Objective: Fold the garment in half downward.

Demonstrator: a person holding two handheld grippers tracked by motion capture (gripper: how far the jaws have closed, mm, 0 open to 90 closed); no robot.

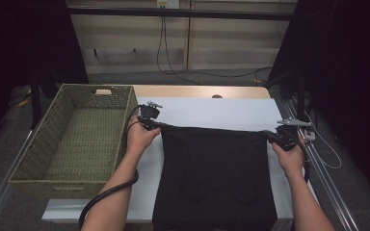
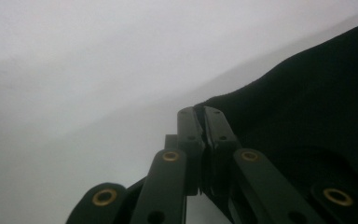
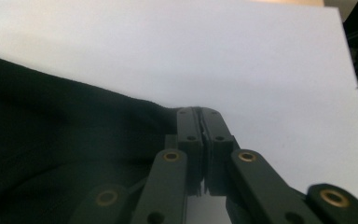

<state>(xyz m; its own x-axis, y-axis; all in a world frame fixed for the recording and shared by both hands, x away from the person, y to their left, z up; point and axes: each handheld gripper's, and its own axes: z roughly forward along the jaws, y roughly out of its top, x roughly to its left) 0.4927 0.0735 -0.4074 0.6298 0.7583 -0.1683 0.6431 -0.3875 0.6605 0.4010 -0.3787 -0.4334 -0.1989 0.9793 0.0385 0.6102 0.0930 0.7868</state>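
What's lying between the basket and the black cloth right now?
In the high view, the left gripper and its hand, over bare white sheet, lie between the basket and the black cloth.

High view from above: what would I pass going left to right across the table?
Woven basket → left claw, shut on the near-left corner of the cloth → black cloth spread on the white sheet → right claw, shut on the cloth's other far corner.
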